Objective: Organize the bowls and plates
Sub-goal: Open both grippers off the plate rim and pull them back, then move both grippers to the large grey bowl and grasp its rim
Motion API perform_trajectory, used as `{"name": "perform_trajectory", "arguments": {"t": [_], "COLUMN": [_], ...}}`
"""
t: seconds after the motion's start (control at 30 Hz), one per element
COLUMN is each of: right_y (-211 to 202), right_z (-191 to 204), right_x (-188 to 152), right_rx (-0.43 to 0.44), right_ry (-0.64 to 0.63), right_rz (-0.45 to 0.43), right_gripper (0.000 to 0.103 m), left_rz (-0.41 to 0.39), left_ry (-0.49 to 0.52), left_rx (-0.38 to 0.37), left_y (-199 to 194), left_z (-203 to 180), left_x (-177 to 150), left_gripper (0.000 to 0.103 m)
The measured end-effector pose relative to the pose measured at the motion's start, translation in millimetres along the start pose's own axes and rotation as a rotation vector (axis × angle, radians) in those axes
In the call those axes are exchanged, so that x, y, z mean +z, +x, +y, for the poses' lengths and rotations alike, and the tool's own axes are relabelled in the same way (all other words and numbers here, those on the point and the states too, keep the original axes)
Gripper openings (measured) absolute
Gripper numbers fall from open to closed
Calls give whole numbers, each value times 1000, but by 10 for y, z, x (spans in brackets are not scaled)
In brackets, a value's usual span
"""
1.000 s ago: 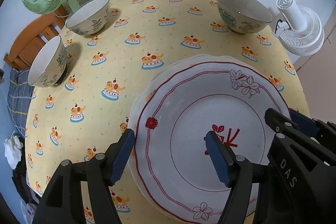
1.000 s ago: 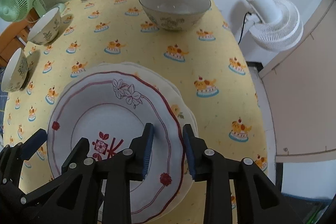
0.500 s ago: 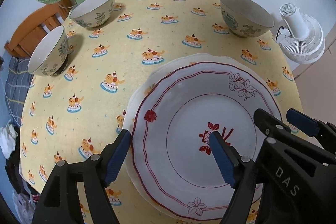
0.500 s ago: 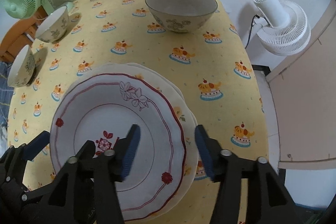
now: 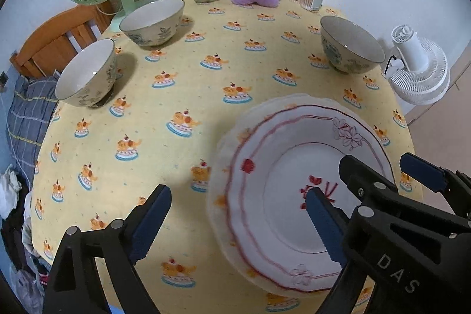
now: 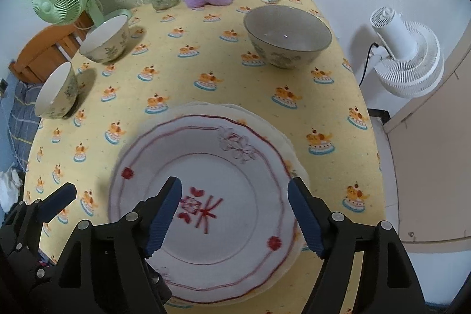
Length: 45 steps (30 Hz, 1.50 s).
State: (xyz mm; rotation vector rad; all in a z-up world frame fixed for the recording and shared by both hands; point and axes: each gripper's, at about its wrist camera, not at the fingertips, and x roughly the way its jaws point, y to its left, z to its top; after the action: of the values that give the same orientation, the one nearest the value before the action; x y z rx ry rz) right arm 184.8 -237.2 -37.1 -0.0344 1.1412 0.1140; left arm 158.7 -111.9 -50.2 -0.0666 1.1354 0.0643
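Bowls remain scattered: two at your 10 o'clock, nearer your left tool, one at 1 o'clock, nearer your right tool. Both tools' jaws have just been opening, clear of the stacked plates on the desk.

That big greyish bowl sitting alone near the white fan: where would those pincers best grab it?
Probably by the rim of the greyish bowl, one finger inside and one outside, coming down from above. It stands upright with its mouth open, and its wall is thin but the bowl looks too wide to span. The right gripper, now open, is on that side.
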Motion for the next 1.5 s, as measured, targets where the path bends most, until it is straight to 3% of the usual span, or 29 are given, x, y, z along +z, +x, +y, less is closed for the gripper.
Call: {"name": "perform_trajectory", "arguments": {"t": [0.47, 0.93, 1.33, 1.5], "right_y": [-312, -323, 171, 336], "right_z": [1019, 2102, 2660, 2735], "right_x": [-4, 244, 735, 901], "right_rx": [-59, -23, 9, -41], "right_ry": [64, 68, 30, 42], "right_rz": [-97, -118, -132, -151], "right_gripper": [78, 78, 81, 81], "left_rz": [-68, -104, -110, -130], "left_ry": [39, 33, -5, 10], "left_rx": [-33, 2, 34, 69], "left_y": [-247, -303, 122, 269], "left_z": [1053, 2083, 2629, 2690], "left_x": [96, 425, 850, 1024], "left_gripper": [94, 93, 86, 80]}}
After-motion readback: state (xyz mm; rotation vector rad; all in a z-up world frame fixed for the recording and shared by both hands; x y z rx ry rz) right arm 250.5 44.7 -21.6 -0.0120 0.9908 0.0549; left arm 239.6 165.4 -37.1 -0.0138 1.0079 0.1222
